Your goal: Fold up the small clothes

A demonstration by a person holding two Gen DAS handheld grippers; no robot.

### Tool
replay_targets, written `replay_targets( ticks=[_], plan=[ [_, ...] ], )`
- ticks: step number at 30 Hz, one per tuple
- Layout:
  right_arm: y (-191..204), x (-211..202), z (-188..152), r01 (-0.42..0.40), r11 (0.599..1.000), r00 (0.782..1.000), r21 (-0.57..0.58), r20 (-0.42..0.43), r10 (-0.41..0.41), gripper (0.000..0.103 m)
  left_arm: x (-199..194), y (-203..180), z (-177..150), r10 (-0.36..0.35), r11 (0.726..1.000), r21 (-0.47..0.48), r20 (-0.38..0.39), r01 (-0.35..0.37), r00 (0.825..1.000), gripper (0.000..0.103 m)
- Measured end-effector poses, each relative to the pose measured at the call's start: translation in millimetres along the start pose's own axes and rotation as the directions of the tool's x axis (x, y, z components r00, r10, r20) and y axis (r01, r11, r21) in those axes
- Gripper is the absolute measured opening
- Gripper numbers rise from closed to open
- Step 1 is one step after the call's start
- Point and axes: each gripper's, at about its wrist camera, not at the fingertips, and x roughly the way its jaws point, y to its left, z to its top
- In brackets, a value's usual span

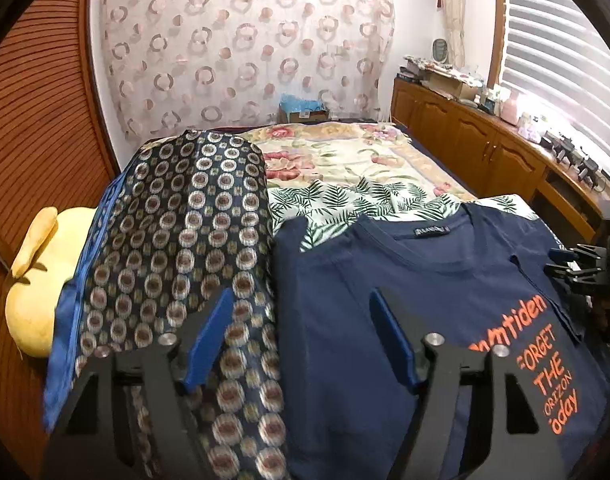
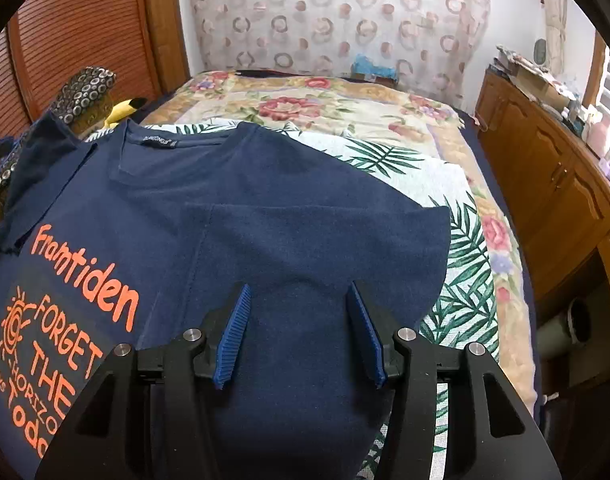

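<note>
Orange print on navy T-shirt (image 2: 265, 216) cut off at frame edge

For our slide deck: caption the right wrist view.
Open right gripper above a navy T-shirt spread on the bed.

**Colours and patterns on the bed**

Navy T-shirt (image 2: 265, 208) with orange lettering and an orange sun print. Dark blue cloth (image 1: 193, 216) patterned in grey and brown circles. White sheet (image 2: 445, 184) printed with green palm leaves. Cream blanket (image 2: 305, 96) with pink flowers. Yellow plush (image 1: 37, 280). Blue pads (image 2: 235, 336) on black grippers.
</note>
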Motion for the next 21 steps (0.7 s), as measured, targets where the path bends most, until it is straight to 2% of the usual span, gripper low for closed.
replay_targets(
  ticks=[3,6,16,17,19,21],
  plan=[
    [0.4,0.0,0.1,-0.001,1.000,1.000,0.001,-0.001,0.001,0.052,12.8,2.6,10.2,-0.001,1.000,0.017,-0.023,0.002,1.000,0.049],
    [0.1,-0.2,-0.3,0.001,1.000,1.000,-0.001,-0.001,-0.001,0.052,24.7,2.7,17.2,-0.008,1.000,0.025,-0.045,0.009,0.999,0.045],
    [-0.2,-0.5,-0.6,0.000,1.000,1.000,0.000,-0.002,0.000,0.052,54.1,4.3,35.1,0.020,0.999,0.049,-0.112,-0.015,0.994,0.044],
    [0.9,0.0,0.1,0.001,1.000,1.000,-0.004,-0.002,-0.001,0.053,54.6,3.5,36.4,0.013,0.999,0.051,-0.113,-0.007,0.994,0.040],
    [2.4,-0.8,-0.2,-0.001,1.000,1.000,-0.028,-0.001,0.001,0.053,53.9,1.4,35.6,0.004,0.998,0.058,-0.116,0.003,0.993,0.016],
    [-0.9,-2.9,0.8,-0.007,1.000,1.000,-0.022,-0.007,0.006,0.052,52.2,-0.3,34.9,0.000,0.998,0.061,-0.113,0.007,0.994,0.007]
  ],
)
